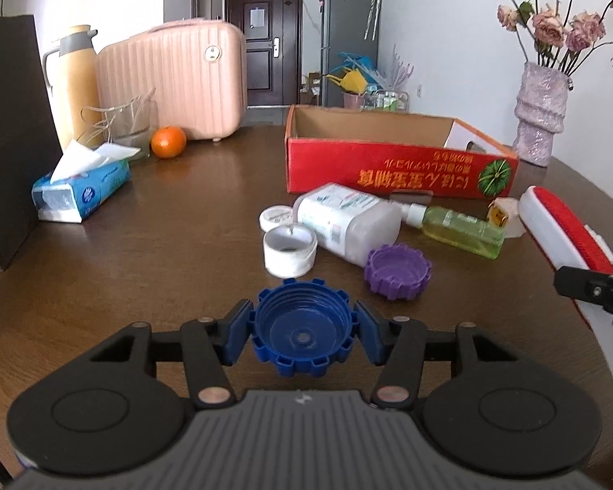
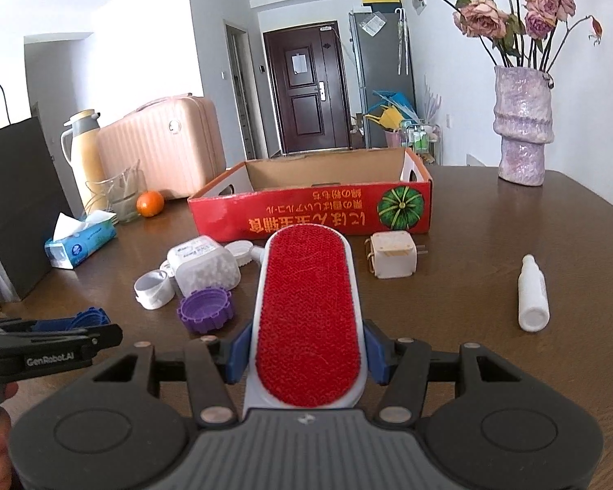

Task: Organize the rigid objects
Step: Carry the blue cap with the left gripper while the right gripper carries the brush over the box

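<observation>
My left gripper [image 1: 302,332] is shut on a blue ridged bottle cap [image 1: 302,326], open side up, held just above the brown table. My right gripper [image 2: 306,357] is shut on a white lint brush with a red pad [image 2: 306,310], which points toward the open red cardboard box [image 2: 310,214]; the brush also shows in the left wrist view [image 1: 560,224]. Loose on the table lie a purple cap [image 1: 396,271], a white tape roll [image 1: 290,251], a white pill bottle [image 1: 347,220], a small white lid [image 1: 276,216], a green spray bottle [image 1: 457,230], a white charger plug [image 2: 390,259] and a small white bottle [image 2: 533,294].
At the left stand a black paper bag [image 1: 12,143], a tissue pack [image 1: 81,188], an orange [image 1: 168,141], a glass holder [image 1: 122,122], a yellow thermos [image 1: 77,77] and a pink suitcase [image 1: 175,77]. A purple vase of dried roses [image 2: 521,122] stands at the far right.
</observation>
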### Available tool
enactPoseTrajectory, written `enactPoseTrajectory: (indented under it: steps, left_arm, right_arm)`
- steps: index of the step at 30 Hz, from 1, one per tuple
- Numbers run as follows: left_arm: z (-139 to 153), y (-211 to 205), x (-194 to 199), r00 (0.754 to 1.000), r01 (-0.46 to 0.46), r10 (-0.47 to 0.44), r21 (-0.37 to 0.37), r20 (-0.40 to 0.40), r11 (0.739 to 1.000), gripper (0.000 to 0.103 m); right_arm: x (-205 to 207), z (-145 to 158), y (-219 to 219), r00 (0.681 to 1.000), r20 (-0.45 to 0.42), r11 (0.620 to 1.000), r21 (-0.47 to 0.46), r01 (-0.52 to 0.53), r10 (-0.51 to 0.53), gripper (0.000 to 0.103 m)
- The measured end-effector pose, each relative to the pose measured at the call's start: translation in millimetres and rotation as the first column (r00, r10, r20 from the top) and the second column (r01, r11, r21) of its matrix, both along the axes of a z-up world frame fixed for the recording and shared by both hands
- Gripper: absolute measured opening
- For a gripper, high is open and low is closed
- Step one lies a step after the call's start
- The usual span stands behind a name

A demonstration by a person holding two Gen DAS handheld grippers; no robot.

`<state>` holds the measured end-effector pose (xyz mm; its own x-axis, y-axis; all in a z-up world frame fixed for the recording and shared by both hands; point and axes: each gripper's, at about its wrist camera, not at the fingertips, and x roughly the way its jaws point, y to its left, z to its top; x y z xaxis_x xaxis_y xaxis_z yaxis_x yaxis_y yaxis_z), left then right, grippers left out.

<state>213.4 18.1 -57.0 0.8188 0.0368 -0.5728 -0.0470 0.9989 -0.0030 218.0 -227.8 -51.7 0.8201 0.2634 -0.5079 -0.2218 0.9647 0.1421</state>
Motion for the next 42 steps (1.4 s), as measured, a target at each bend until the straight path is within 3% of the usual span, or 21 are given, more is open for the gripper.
enactPoseTrajectory:
  steps: [18, 42]
  left_arm:
    - [49, -17, 33, 0.994, 0.049, -0.049, -0.004, 0.094, 0.999, 0.056]
    - [83, -36, 144, 0.993, -0.001, 0.003, -0.018, 0.115, 1.0, 0.056]
  right_arm:
    - [33, 32, 6, 0.998, 0.055, 1.0, -0.025, 0.014, -0.013, 0.055]
    - [139, 54, 18, 0.996, 0.081, 0.998, -0.049, 0.045, -0.041, 0.055]
